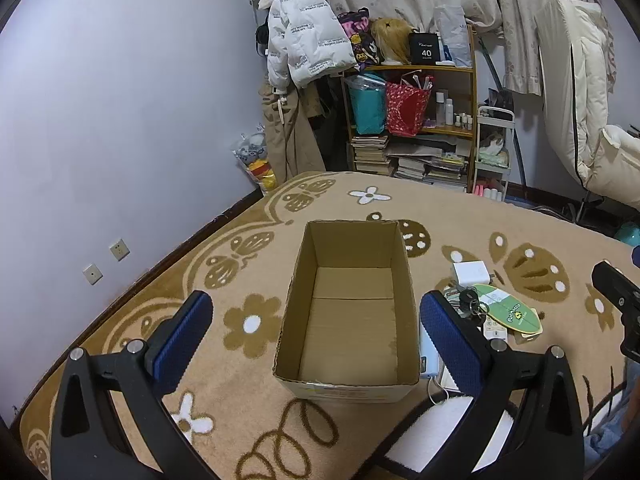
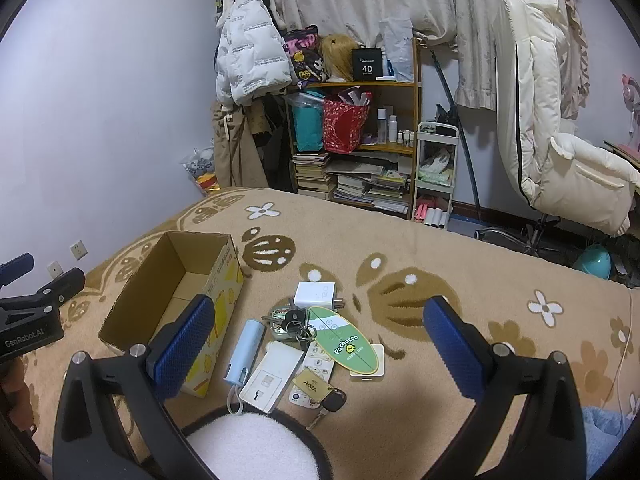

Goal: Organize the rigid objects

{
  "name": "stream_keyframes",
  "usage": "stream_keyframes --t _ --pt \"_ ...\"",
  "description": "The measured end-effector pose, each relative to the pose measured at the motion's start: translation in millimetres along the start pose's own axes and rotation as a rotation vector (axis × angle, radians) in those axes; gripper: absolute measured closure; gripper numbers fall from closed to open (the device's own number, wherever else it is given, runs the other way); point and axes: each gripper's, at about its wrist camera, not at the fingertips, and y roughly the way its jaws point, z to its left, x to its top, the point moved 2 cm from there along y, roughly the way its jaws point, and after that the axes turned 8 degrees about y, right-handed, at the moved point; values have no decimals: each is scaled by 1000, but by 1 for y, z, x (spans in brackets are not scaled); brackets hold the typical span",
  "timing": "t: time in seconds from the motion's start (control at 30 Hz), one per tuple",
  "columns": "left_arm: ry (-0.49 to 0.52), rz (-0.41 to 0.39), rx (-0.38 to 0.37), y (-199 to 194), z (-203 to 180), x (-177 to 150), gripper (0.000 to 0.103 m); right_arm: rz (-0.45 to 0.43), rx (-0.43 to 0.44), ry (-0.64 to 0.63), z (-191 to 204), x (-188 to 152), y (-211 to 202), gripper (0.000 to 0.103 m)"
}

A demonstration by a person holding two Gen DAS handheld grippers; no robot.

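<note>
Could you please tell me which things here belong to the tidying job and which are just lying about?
Job:
box
charger
keys
green card
blue tube
remote

Lying about:
bookshelf
jacket
chair

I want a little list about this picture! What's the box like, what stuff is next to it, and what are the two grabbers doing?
box: cardboard box, open top, nothing inside, on the carpet
pile beside box: white charger, keys, green Pochacco card, light blue tube, remote
left gripper: open, holding nothing, facing the box
right gripper: open, holding nothing, facing the pile
</note>
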Motion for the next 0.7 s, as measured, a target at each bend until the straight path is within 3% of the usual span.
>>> stream_keyframes --t 0.7 --pt "-4 -7 20 -5 3 4 0 4 -2 -3 0 0 1 0"
